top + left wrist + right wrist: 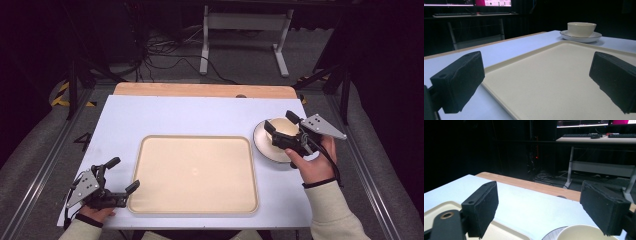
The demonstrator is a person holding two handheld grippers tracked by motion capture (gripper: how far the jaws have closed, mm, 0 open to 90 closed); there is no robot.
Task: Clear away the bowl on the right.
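Observation:
A cream cup [283, 128] stands on a white, dark-rimmed saucer [261, 143] at the right of the table. My right gripper [280, 121] hovers just over the cup, open, with nothing between its jaws. In the right gripper view the cup's rim [586, 232] lies below the open gripper [539, 207]. A large beige tray [195, 175] lies empty in the middle. My left gripper [125, 173] rests open at the tray's near left corner. The left gripper view looks between the open gripper [536, 82] across the tray [564, 65] to the cup [581, 28] and saucer [580, 38].
A pale blue mat [165, 117] covers the table, with a wooden strip [200, 90] along the far edge. Beyond it a white desk frame [245, 30] and cables lie on the floor. Metal rails run along both sides of the table.

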